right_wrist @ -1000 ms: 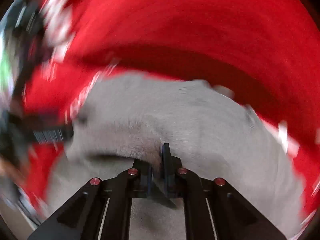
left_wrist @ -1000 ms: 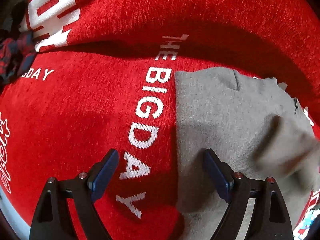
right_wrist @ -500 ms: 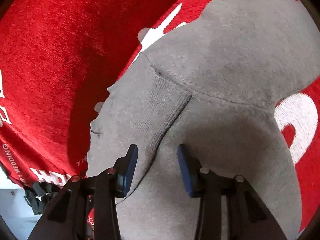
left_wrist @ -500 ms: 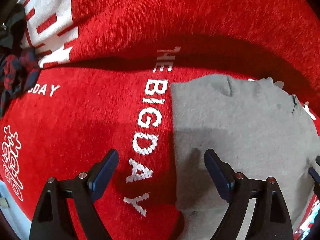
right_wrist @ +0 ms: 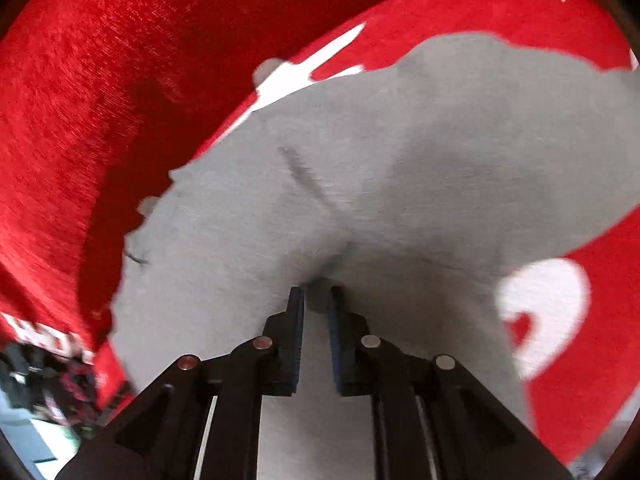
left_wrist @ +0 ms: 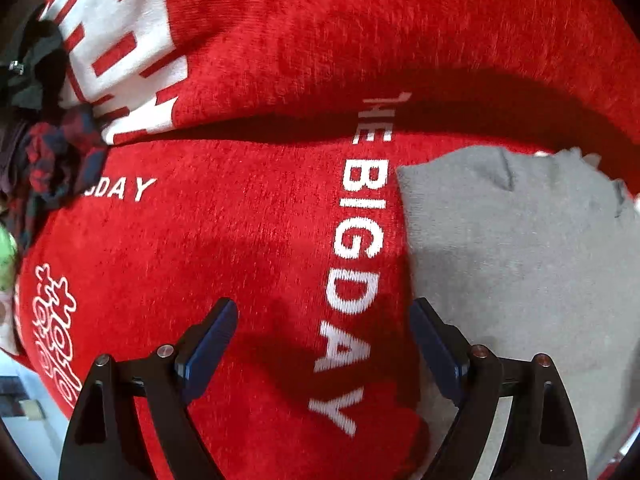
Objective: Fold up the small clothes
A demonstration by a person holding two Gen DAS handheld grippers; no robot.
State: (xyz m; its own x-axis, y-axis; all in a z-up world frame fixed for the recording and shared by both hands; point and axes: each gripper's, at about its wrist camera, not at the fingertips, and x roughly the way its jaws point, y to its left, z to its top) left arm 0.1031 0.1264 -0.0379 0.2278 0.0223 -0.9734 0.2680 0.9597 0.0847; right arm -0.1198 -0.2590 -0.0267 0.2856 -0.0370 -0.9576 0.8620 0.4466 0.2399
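the right hand-held gripper [right_wrist: 316, 300] has its jaws nearly closed, pinching a small bunched fold of the grey garment [right_wrist: 400, 152]; the cloth puckers and rises toward the blue-padded fingers [right_wrist: 295, 320]. the rest of the garment spreads flat away from the pinch, lying on a red blanket [right_wrist: 80, 100] with white lettering. the right wrist view is a little blurred, so the weave and seams are hard to read, though a dark seam line runs across the cloth.

the left hand-held gripper [left_wrist: 324, 320] is wide open and holds nothing. one finger [left_wrist: 210, 340] sits over bare red blanket [left_wrist: 200, 240]; the other is at the near edge of the grey garment [left_wrist: 520, 248], and i cannot tell if it touches. the words "the big day" run between the fingers. a dark plaid cloth [left_wrist: 56, 160] lies bunched at the blanket's far left edge.
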